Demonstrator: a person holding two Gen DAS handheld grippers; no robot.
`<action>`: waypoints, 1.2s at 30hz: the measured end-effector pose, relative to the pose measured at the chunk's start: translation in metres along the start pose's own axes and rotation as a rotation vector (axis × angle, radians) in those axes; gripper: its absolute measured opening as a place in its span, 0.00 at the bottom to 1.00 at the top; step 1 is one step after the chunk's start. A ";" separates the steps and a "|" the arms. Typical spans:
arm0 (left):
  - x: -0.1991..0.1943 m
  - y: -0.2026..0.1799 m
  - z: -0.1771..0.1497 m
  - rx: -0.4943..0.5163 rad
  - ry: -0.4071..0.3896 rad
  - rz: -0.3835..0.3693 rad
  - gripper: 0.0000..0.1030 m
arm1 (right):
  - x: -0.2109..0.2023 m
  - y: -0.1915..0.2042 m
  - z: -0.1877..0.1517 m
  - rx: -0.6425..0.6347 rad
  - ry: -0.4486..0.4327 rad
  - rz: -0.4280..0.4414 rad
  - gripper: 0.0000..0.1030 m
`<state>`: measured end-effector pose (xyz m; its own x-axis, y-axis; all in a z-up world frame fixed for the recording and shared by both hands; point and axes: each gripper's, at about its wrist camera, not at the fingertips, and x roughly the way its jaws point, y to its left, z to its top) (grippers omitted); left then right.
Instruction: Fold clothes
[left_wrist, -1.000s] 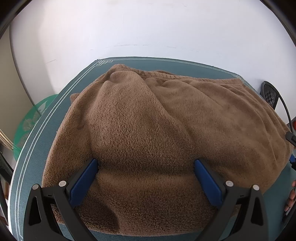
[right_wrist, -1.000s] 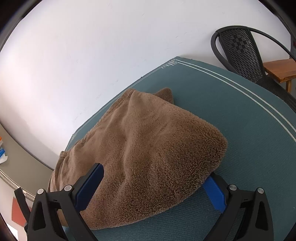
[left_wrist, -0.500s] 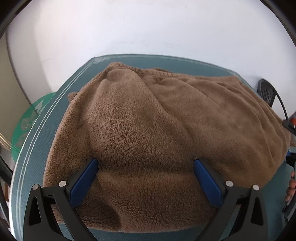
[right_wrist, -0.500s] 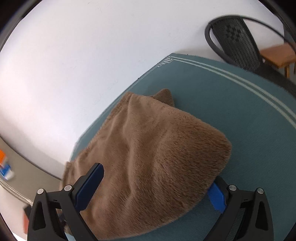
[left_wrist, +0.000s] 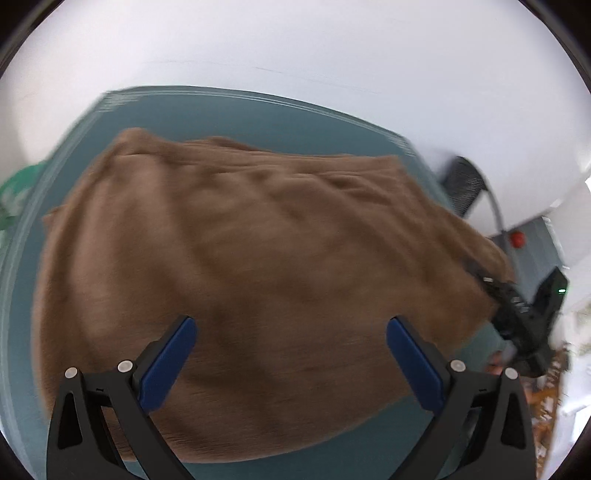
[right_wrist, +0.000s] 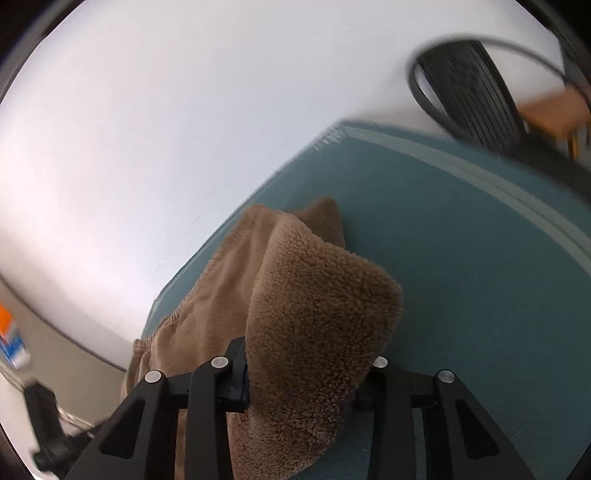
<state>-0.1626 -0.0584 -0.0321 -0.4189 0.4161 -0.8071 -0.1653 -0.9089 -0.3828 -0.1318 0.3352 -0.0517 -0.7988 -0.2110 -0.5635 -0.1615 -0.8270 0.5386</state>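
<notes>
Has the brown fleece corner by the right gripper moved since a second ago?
Yes. The right gripper has just closed on the fleece corner, bunching it up off the teal mat.

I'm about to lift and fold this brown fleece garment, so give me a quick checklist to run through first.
1. Right claw pinching a fold of the brown fleece garment: ok; its jaws have just been closing and fabric bunches between them.
2. Left claw gripping fabric: not ok; jaws wide open above the garment.
3. Garment fully on the teal mat: ok, as far as shown.
4. Layers lying flat: not ok; wrinkles near the far edge.
5. Chair clear of the fold path: cannot tell.
</notes>
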 end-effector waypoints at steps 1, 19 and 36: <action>0.002 -0.006 0.005 0.005 0.009 -0.020 1.00 | -0.002 0.008 0.002 -0.039 -0.013 -0.008 0.35; -0.020 0.023 -0.028 -0.044 -0.050 0.020 1.00 | -0.001 0.019 -0.011 -0.067 -0.015 -0.096 0.35; -0.009 0.027 -0.032 0.031 -0.050 -0.149 1.00 | 0.012 0.017 -0.021 0.017 0.076 -0.076 0.67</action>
<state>-0.1350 -0.0863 -0.0493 -0.4316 0.5450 -0.7189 -0.2556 -0.8381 -0.4820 -0.1321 0.3074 -0.0627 -0.7379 -0.1877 -0.6483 -0.2300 -0.8331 0.5030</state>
